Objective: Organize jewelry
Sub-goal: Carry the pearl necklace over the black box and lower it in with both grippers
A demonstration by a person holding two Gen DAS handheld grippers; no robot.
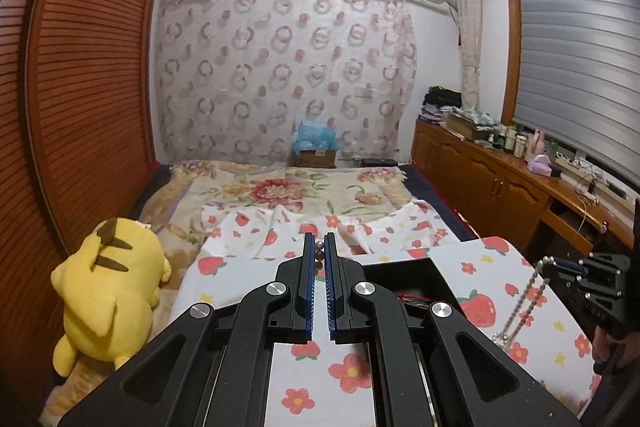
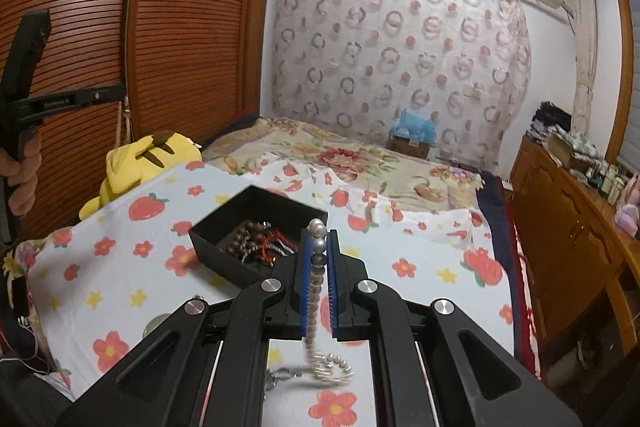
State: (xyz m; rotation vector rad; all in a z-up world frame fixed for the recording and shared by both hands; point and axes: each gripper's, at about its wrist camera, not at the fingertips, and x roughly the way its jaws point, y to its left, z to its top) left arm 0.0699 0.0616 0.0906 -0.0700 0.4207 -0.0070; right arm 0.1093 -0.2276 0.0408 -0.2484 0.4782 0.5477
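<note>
A yellow plush toy [image 1: 108, 291] lies at the bed's left edge. The left gripper [image 1: 319, 259] pinches a beaded strand [image 1: 319, 255]. A black jewelry box [image 2: 256, 239] sits mid-cloth on the strawberry-print cloth [image 2: 120, 267]. The right gripper [image 2: 320, 259] clamps a pearl necklace [image 2: 318, 267], its tail dangling.

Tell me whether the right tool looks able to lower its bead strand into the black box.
Probably yes. The right tool grips the bead strand, and the black box sits open-topped just ahead to its left, nothing between them. The left tool is held high, away.
</note>
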